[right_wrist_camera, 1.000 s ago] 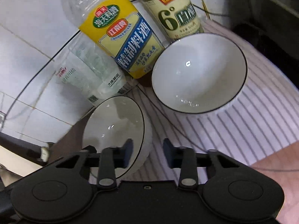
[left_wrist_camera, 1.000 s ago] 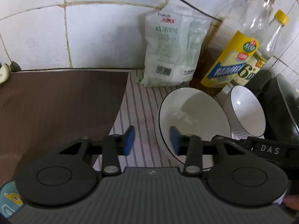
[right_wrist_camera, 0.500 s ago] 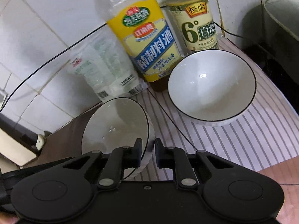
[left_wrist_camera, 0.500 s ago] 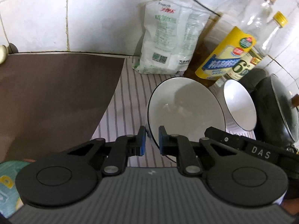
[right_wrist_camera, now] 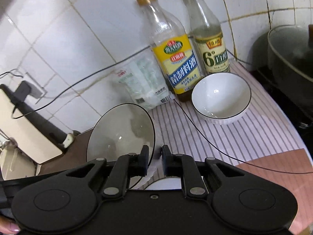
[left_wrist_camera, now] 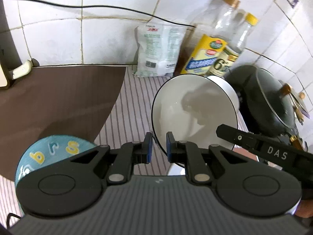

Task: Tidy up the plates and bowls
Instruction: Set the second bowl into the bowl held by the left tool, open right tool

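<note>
- Left wrist view: left gripper (left_wrist_camera: 158,146) clamped on the near rim of a white bowl (left_wrist_camera: 193,115), blue pads either side of the black-edged lip.
- Held bowl tilted, lifted above the striped mat (left_wrist_camera: 127,117); apparently clear of it, though the underside is hidden.
- Right gripper (right_wrist_camera: 155,159) pinched on the same bowl (right_wrist_camera: 121,133) at its opposite rim, jaws nearly together.
- Second white bowl (right_wrist_camera: 221,98) upright on the mat, just in front of two bottles (right_wrist_camera: 176,58).
- Teal patterned bowl (left_wrist_camera: 52,152) at lower left, partly behind the left gripper body.
</note>
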A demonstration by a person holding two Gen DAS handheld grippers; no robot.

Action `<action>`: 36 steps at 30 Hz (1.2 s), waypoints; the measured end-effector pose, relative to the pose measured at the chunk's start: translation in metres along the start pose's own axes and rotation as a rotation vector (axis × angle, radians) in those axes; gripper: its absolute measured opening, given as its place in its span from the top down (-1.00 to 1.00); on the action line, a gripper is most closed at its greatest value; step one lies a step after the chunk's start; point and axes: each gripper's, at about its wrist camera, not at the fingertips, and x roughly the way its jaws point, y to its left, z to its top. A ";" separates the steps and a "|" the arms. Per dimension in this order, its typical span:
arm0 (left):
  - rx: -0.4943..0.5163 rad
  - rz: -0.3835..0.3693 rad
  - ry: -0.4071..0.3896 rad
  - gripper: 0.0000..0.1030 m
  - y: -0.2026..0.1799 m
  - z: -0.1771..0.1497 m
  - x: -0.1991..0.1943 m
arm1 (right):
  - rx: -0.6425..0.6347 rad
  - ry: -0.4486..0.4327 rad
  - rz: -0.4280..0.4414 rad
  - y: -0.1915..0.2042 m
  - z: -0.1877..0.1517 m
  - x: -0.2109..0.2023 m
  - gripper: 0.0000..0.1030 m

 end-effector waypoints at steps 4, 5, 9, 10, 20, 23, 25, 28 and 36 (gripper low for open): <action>0.032 0.008 -0.003 0.75 -0.010 -0.014 -0.018 | 0.008 -0.016 0.007 -0.002 -0.013 -0.023 0.66; 0.040 0.010 -0.002 0.75 -0.013 -0.018 -0.021 | 0.009 -0.019 0.008 -0.003 -0.017 -0.027 0.66; 0.046 0.013 0.007 0.75 -0.025 -0.036 -0.029 | 0.037 -0.019 0.007 -0.012 -0.031 -0.041 0.66; 0.043 0.015 0.013 0.75 -0.026 -0.040 -0.028 | 0.054 -0.017 0.004 -0.015 -0.036 -0.042 0.66; 0.085 0.056 0.088 0.75 -0.043 -0.068 0.000 | 0.104 0.015 -0.037 -0.045 -0.069 -0.036 0.66; 0.072 0.037 0.098 0.75 -0.043 -0.071 0.007 | 0.101 0.001 -0.070 -0.047 -0.076 -0.036 0.66; 0.080 0.040 0.094 0.75 -0.044 -0.072 0.009 | 0.089 0.001 -0.086 -0.046 -0.080 -0.034 0.66; 0.096 0.055 0.094 0.75 -0.046 -0.073 0.011 | 0.045 0.002 -0.102 -0.043 -0.083 -0.031 0.66; 0.116 0.088 0.105 0.75 -0.050 -0.078 0.015 | -0.019 0.004 -0.112 -0.043 -0.083 -0.026 0.67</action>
